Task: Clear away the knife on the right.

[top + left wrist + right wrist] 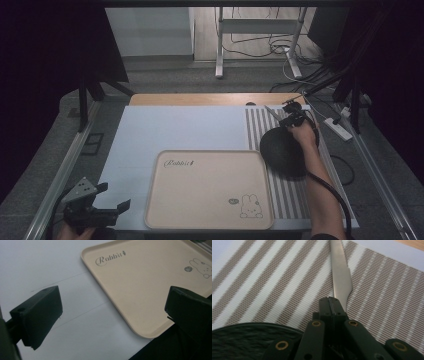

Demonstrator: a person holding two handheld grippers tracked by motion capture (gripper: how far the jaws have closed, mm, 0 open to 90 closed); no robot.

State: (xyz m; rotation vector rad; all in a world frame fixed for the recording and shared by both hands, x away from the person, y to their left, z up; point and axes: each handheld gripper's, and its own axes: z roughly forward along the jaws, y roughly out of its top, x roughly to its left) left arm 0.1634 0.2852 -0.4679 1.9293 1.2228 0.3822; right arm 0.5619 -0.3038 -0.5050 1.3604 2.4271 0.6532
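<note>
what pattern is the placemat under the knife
Tan and white stripes on the placemat, clearest in the right gripper view, beneath the knife.

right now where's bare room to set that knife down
The beige tray is bare inside, apart from its print. The white sheet is free behind the tray and to its left, up to the open left gripper. The striped placemat is crowded: the black plate and the right gripper, shut on the knife, sit there.

"Rabbit" on the beige tray (140, 285)
</note>
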